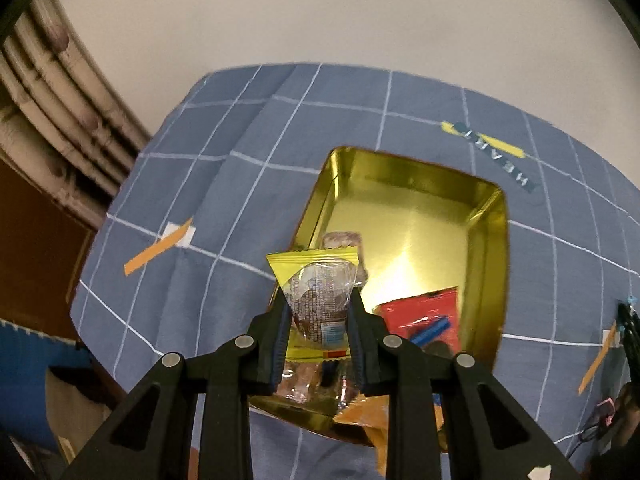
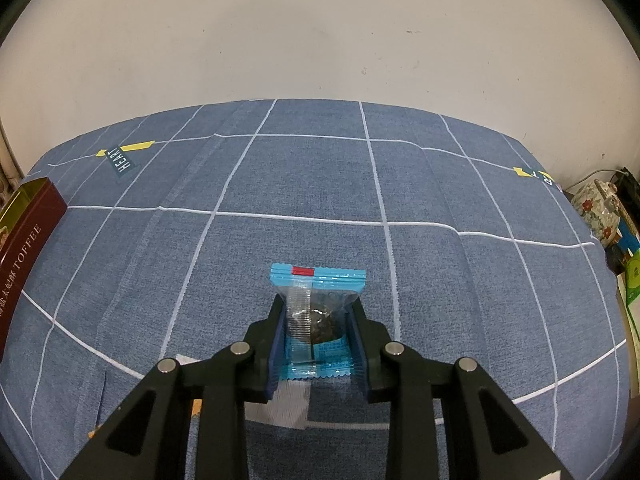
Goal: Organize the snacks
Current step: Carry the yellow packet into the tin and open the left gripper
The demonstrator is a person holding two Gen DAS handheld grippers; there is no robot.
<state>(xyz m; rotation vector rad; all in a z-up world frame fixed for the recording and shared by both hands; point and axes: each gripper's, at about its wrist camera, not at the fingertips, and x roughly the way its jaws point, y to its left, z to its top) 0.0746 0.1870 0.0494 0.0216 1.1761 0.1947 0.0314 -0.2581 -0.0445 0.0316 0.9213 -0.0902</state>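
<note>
Plainly, the left gripper [image 1: 318, 312] is clamped across the middle of a yellow packet [image 1: 316, 280] held above the gold tin [image 1: 496, 248], which already holds other snacks. The right gripper [image 2: 318, 322] pinches a blue packet [image 2: 318, 308] the same way over the cloth [image 2: 460, 280]. Both packets look light, crinkly and slippery, their contents likely crushable, so a gentle mid-body grip suits best.

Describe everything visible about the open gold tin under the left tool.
The gold tin is a shallow rectangular tray with rounded corners, shiny reflective metal inside and a dark red outer edge. It sits open and flat on the blue checked cloth. Inside lie a red packet, a clear-wrapped brown snack and other wrappers near the front; much of the floor is bare. The left tool holds a yellow-edged snack packet over its near part, not visibly touching it.
</note>
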